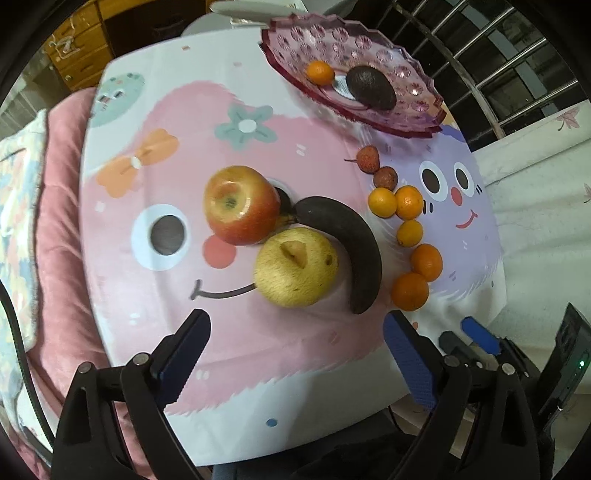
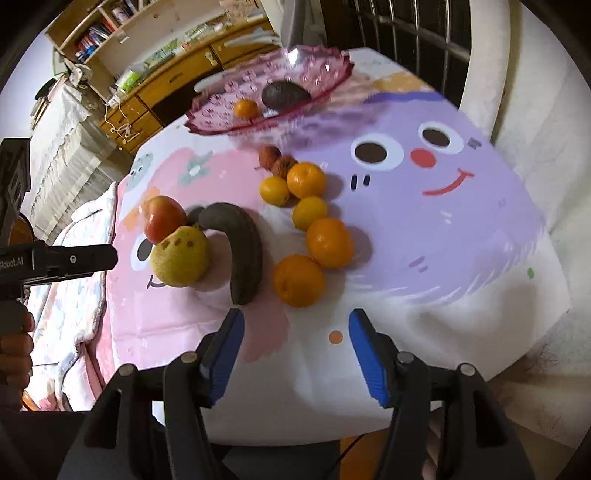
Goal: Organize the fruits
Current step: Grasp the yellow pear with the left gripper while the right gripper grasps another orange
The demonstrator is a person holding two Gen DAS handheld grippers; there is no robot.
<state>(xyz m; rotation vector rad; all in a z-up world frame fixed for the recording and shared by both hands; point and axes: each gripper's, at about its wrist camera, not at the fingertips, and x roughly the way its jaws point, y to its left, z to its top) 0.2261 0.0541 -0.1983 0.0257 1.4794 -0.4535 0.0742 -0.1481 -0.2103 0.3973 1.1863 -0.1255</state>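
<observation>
Two views take in the same spread of fruit on the cartoon-printed surface (image 1: pixel 155 325), but each adds its own. The left wrist view looks straight down on the apple (image 1: pixel 240 205), showing its blossom end, with the pear (image 1: pixel 295 267) touching it and the dark banana (image 1: pixel 343 251) curving round both. The right wrist view alone shows the shelves (image 2: pixel 110 33) and drawers (image 2: pixel 162 92) at the back, plus a hand (image 2: pixel 14 347) at the left edge holding the left tool's handle. It also gives the row of five oranges (image 2: pixel 299 280) large in the middle, with two lychees (image 2: pixel 277 160) at its far end. In both views the pink dish (image 1: pixel 406 122) stands at the far edge of the surface, holding one orange (image 1: pixel 320 72) and an avocado (image 1: pixel 371 86).

The left tool (image 1: pixel 295 347) hangs over the near part of the surface with its jaws spread wide and nothing between them, the pear just beyond the tips. The right tool (image 2: pixel 297 341) is parted less widely, also empty, with the nearest orange just ahead. Neither touches any fruit.
</observation>
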